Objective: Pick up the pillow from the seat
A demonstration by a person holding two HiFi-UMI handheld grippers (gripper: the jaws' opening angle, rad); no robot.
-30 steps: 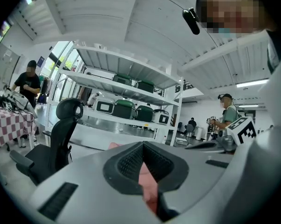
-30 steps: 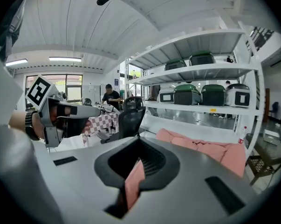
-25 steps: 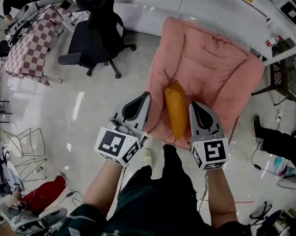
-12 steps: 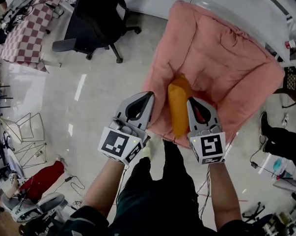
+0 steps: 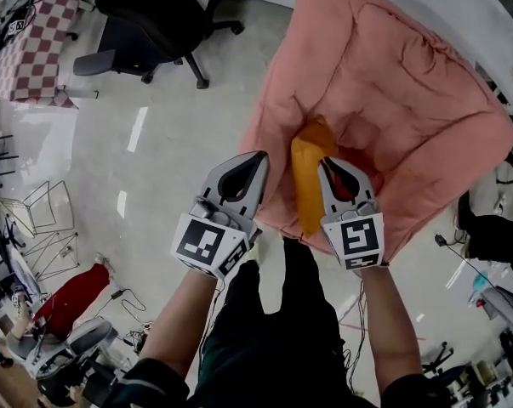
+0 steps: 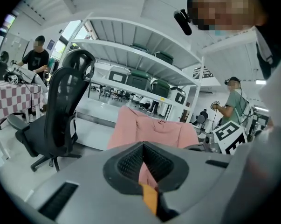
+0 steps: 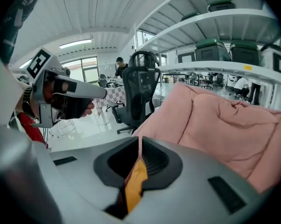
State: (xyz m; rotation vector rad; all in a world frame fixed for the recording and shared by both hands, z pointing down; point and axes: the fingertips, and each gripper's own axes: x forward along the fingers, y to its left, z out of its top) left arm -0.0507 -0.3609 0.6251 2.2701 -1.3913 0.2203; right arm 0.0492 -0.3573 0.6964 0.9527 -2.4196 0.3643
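I have my right claw pinched shut on a fold of the orange pillow, which runs lengthwise away from me at the front edge of the pink seat, with my left claw closed just beside its other flank.

pillow: orange, long, narrow, turned edge-up | runs front to back at near edge of seat, left of middle | seat: pink, padded, rumpled
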